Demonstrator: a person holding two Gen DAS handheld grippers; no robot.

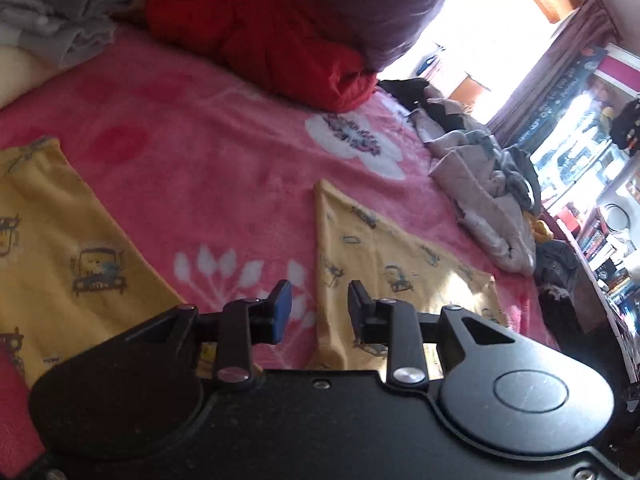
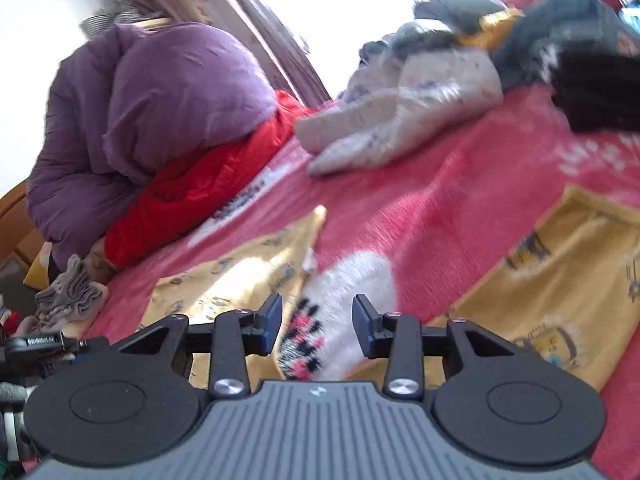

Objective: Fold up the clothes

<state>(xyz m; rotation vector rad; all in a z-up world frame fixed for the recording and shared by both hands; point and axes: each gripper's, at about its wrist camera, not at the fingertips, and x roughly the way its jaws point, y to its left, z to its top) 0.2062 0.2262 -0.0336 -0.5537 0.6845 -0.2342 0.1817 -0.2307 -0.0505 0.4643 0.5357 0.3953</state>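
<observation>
Yellow trousers printed with little cars lie flat on the pink blanket [image 1: 208, 176]. In the left wrist view one leg [image 1: 52, 248] runs along the left and the other leg [image 1: 384, 268] lies right of centre. My left gripper [image 1: 320, 306] hovers open over the blanket between the legs, nothing held. In the right wrist view the same legs appear at left [image 2: 240, 276] and right [image 2: 560, 292]. My right gripper [image 2: 317, 322] is open above a white flower print between them, with nothing in it.
A purple quilt [image 2: 160, 104] and a red jacket [image 2: 208, 184] are heaped at the bed's far side. A pale padded garment [image 2: 404, 112] and dark clothes [image 2: 592, 88] lie in a pile. Grey folded items [image 1: 60, 8] sit at the far left. Bookshelves [image 1: 600, 220] stand beyond the bed.
</observation>
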